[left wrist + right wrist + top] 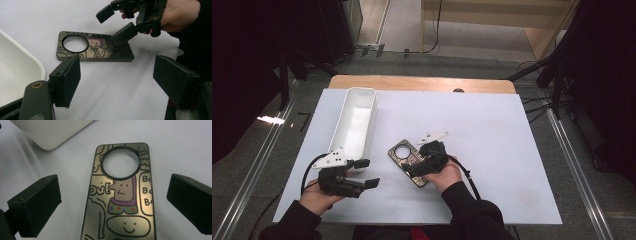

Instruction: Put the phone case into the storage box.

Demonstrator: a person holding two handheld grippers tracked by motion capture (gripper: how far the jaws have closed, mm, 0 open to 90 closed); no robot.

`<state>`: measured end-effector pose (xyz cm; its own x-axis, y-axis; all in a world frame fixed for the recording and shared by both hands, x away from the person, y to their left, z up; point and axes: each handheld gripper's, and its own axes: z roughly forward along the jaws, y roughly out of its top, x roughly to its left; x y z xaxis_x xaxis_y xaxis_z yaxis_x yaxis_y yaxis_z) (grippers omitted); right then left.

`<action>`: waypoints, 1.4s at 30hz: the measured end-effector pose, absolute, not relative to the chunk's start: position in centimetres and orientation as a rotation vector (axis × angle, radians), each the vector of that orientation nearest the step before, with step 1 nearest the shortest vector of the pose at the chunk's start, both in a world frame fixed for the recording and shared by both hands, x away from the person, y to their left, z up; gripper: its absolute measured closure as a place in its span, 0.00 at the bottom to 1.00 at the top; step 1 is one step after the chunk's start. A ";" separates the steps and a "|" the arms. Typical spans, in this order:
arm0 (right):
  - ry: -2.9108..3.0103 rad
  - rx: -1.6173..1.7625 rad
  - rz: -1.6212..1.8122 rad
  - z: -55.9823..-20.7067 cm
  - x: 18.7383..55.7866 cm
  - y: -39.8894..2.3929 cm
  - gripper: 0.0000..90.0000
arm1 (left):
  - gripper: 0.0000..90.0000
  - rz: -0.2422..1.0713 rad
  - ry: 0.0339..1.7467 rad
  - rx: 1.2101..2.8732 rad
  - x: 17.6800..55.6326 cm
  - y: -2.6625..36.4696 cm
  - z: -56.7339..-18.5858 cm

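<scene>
Cartoon-printed phone case (120,202) lies flat mid-table, just right of the white tray (354,122); "Bo" repeats in its speech bubble. Right gripper (112,202) hovers spread-jawed over it; left gripper (117,77) gapes empty nearby.

Light fell brightly on the white table (492,150) from above, while the room around it stayed dark. The 2 gripper views were soft and slightly blurred, nearest at the bottom edge. The phone case (120,202) carried a dull sheen and faint shadows.
</scene>
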<state>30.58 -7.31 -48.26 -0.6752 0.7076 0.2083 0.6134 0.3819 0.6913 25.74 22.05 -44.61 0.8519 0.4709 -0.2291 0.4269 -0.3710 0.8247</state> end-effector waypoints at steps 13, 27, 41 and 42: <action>2.542 1.200 1.088 -48.8 30.7 -6.9 0.00 | 0.24 0.057 0.651 2.014 25.7 22.0 -44.6; 2.586 1.187 0.997 -49.5 30.7 -6.4 0.00 | 0.24 0.057 0.652 2.014 25.7 22.0 -44.6; 2.626 1.179 0.899 -50.2 30.7 -6.2 0.00 | 0.24 0.055 0.649 2.016 25.7 22.0 -44.6; 2.629 1.188 0.891 -50.3 30.7 -6.2 0.00 | 0.24 0.055 0.649 2.016 25.7 22.0 -44.6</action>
